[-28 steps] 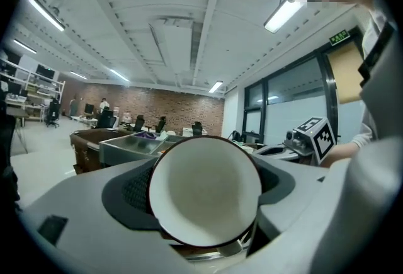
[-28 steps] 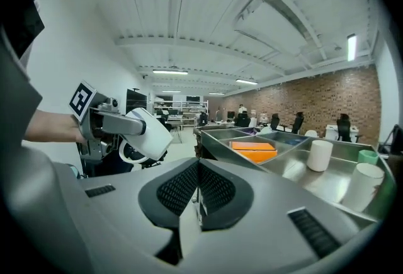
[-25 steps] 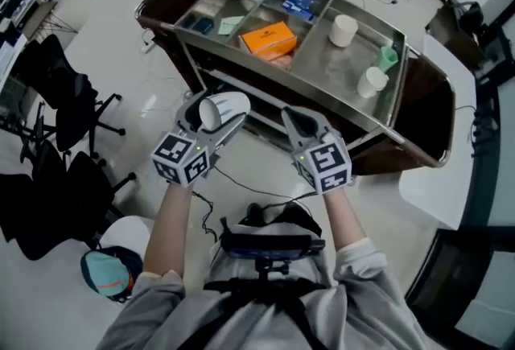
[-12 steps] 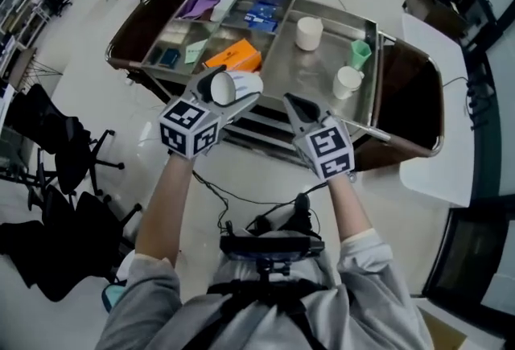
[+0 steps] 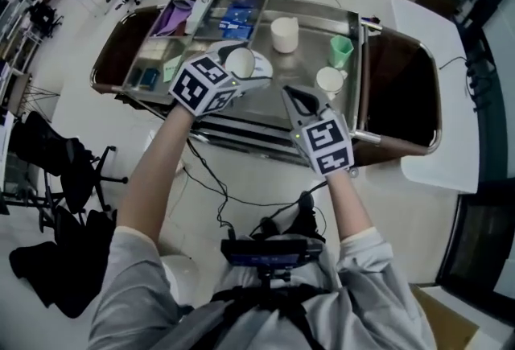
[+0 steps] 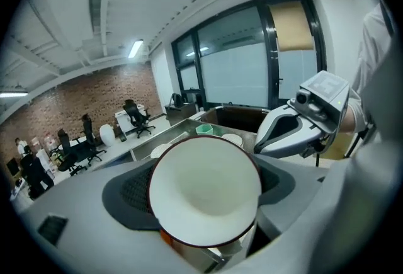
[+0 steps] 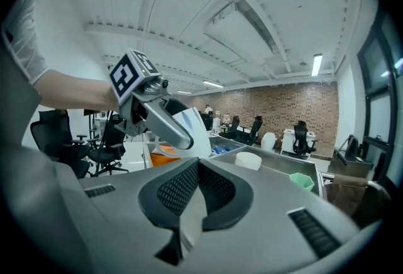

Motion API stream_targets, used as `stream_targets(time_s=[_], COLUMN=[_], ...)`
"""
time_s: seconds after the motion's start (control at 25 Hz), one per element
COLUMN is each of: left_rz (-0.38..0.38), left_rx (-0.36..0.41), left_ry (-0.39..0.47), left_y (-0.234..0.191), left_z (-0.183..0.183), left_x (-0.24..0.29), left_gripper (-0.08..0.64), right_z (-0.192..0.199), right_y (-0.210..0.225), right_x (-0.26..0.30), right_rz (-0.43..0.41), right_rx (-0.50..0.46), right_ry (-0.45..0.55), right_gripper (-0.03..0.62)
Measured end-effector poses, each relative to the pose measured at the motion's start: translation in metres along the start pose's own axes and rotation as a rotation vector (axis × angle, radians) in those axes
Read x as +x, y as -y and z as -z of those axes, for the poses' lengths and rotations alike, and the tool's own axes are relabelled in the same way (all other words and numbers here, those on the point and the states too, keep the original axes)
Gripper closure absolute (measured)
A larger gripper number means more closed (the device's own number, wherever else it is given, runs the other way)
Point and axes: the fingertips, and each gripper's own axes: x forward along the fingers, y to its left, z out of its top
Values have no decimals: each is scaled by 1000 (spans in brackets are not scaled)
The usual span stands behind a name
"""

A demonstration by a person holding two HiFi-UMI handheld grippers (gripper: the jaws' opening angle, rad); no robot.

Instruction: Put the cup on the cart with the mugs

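Note:
My left gripper (image 5: 256,71) is shut on a white cup (image 5: 241,63) with a dark rim. The cup lies on its side, its mouth turned back toward me, and hangs over the steel cart (image 5: 306,59). In the left gripper view the cup (image 6: 204,194) fills the gap between the jaws of the left gripper (image 6: 204,188). A white mug (image 5: 283,35), a green cup (image 5: 341,51) and another white mug (image 5: 328,81) stand on the cart's right part. My right gripper (image 5: 296,97) hangs at the cart's front edge, shut and empty, with its pads (image 7: 196,197) together.
The cart's left bins hold purple (image 5: 173,18) and blue (image 5: 235,17) items, and an orange box (image 7: 165,152) shows beside the left gripper. Dark brown flaps (image 5: 398,91) flank the cart. A white table (image 5: 434,59) stands at right, office chairs (image 5: 56,171) at left, and cables (image 5: 209,179) cross the floor.
Both grippers moved forward to the cart. The left one carried the cup from short of the cart to over its tray and rolled. The right one reached the front edge.

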Motion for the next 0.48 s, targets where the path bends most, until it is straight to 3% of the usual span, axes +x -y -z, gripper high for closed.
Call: stream_targets(time_s=[0.48], left_rz=[213], left_rx=[189], left_ry=[-329], left_y=[7], left_z=[25], left_x=[104], left_gripper=[137], right_z=[23], right_y=[46], right_x=[-16], right_rz=[30], right_rx=[68], right_ry=[-20], right_gripper=[595])
